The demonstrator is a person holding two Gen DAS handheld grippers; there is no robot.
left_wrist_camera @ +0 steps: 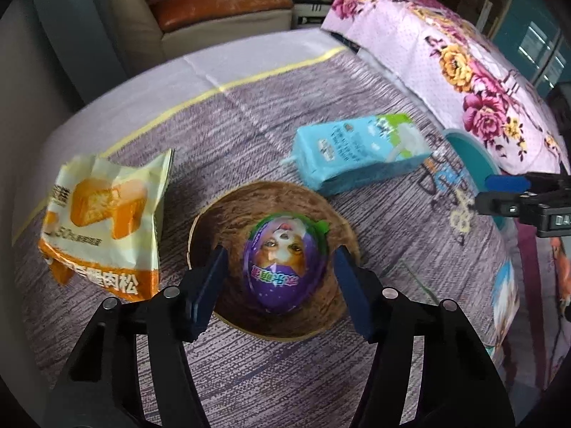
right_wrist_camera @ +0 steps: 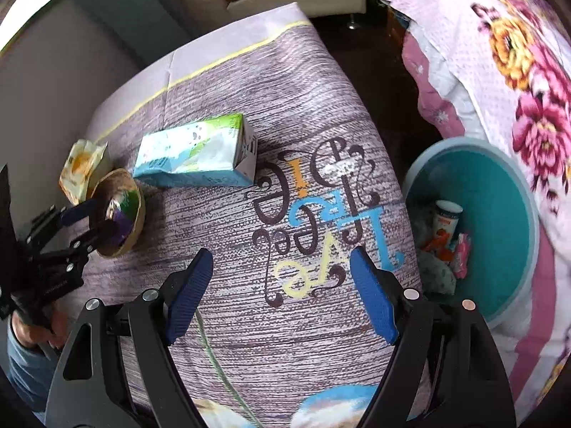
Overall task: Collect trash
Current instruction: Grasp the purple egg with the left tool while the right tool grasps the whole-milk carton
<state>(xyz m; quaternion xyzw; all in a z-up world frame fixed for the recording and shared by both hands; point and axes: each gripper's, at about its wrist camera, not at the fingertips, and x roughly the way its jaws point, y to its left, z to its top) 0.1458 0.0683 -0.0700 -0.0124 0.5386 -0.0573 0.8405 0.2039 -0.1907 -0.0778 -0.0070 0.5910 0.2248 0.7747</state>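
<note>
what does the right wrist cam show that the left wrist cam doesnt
Only the right wrist view looks into the teal bin, with trash already at its bottom, and shows the person's hand holding the left gripper. Only the left wrist view shows the purple egg clearly, lying in the brown bowl between open pads that stand clear of it, and the front of the snack wrapper. Both show the milk carton lying on the patterned tablecloth, the bowl, the wrapper and the floral bedding.
</note>
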